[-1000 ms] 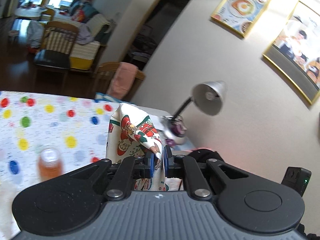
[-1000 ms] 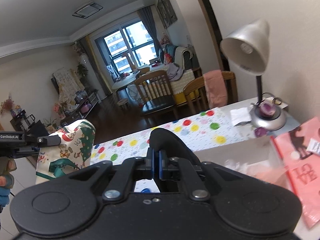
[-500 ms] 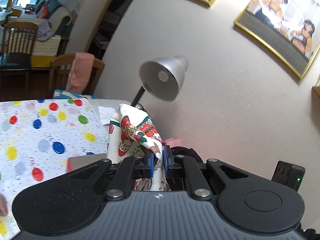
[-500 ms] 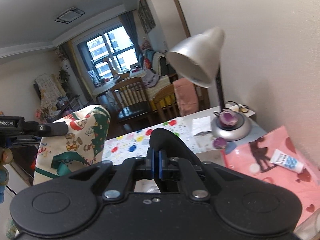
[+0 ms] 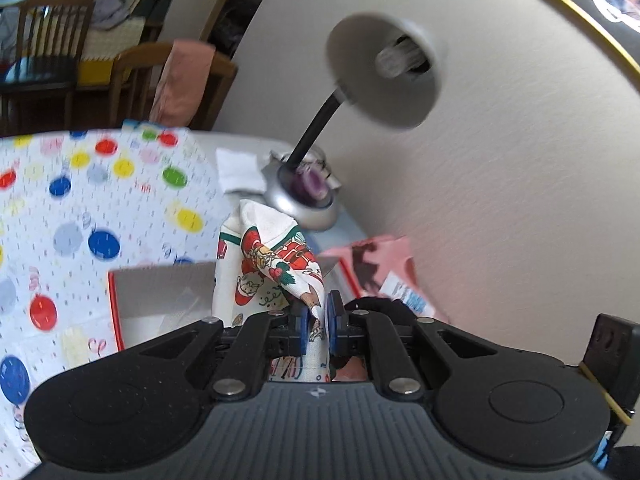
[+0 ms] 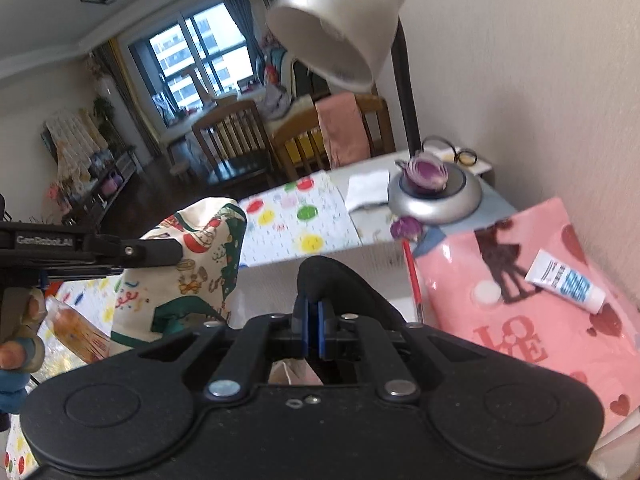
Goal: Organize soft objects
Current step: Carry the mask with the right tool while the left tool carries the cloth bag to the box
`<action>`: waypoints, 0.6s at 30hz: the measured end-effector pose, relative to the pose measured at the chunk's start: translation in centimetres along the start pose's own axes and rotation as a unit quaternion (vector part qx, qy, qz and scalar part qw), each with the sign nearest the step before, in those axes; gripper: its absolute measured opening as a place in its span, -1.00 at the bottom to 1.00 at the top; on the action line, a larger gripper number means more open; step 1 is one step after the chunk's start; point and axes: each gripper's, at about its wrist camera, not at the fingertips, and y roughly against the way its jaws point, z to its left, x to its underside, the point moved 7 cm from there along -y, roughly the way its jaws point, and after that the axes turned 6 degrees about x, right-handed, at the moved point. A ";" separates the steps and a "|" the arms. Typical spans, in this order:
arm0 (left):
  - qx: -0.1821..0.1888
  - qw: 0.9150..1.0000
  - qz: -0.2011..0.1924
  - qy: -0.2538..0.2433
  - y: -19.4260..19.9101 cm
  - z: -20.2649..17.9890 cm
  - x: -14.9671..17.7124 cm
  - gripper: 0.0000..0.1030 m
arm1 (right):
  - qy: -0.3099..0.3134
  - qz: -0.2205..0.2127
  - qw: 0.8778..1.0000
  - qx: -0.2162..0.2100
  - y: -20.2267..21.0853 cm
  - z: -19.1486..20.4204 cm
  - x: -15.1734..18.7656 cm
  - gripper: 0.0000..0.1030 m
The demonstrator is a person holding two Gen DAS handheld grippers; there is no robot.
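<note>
Christmas-printed white cloth (image 5: 276, 268), patterned with red figures and green trim, hangs pinched by one edge between the blue pads of the left gripper (image 5: 318, 322), which is closed tight on the fabric. Held that way, the cloth drapes freely in the air above the open red-edged cardboard box (image 5: 160, 292) on the polka-dot tablecloth (image 5: 80, 200), most likely so it can be lowered in without dragging. From the right wrist view the same cloth (image 6: 192, 264) dangles off to the left, clear of the table. The right gripper (image 6: 311, 334) has its blue pads pressed together on a black soft item (image 6: 332, 280), apparently another piece to sort. Beyond stand a silver desk lamp (image 6: 434, 196) and a pink heart-printed bag (image 6: 520, 308) carrying a small white tube (image 6: 564, 286); both lie near the box, so a wide swing could brush them.
</note>
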 end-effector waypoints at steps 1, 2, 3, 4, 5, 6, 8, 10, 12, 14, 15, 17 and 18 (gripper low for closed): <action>0.000 1.000 0.004 0.003 -0.5 0.4 0.3 -0.82 | 0.000 0.006 1.000 -0.002 -0.4 0.0 0.3 -0.92; -0.003 1.000 0.007 0.004 -1.0 0.8 0.5 -0.82 | 0.000 0.012 1.000 -0.005 -0.8 0.1 0.5 -0.92; -0.005 1.000 0.011 0.005 -1.5 1.0 0.8 -0.82 | 0.002 0.016 1.000 -0.006 -1.2 0.1 0.8 -0.92; -0.006 1.000 0.015 0.005 -1.9 1.2 1.0 -0.82 | 0.003 0.020 1.000 -0.006 -1.5 0.2 1.0 -0.92; -0.009 1.000 0.019 0.003 -2.3 1.4 1.3 -0.82 | 0.004 0.025 1.000 -0.010 -1.8 0.4 1.2 -0.92; -0.014 1.000 0.024 0.001 -2.7 1.6 1.5 -0.82 | 0.006 0.030 0.999 -0.013 -2.2 0.6 1.4 -0.92; -0.020 0.999 0.036 0.003 -3.6 2.0 2.1 -0.82 | 0.012 0.040 0.999 -0.017 -2.9 1.0 1.9 -0.92; -0.026 0.999 0.045 0.004 -4.4 2.5 2.6 -0.82 | 0.012 0.053 0.998 -0.024 -3.6 1.4 2.4 -0.92; -0.030 0.998 0.054 0.006 -5.1 3.0 3.1 -0.82 | 0.016 0.065 0.997 -0.029 -4.3 1.8 3.0 -0.92; -0.035 0.997 0.066 0.009 -5.8 3.4 3.7 -0.82 | 0.019 0.075 0.996 -0.032 -5.0 2.0 3.5 -0.92; -0.038 0.997 0.072 0.011 -6.2 3.6 4.0 -0.82 | 0.020 0.080 0.996 -0.034 -5.2 2.2 3.8 -0.92; -0.041 0.996 0.082 0.015 -6.8 4.0 4.7 -0.82 | 0.024 0.088 0.995 -0.034 -5.6 2.5 4.5 -0.92; -0.041 0.995 0.088 0.017 -7.1 4.2 5.0 -0.82 | 0.025 0.092 0.995 -0.036 -5.7 2.6 4.8 -0.92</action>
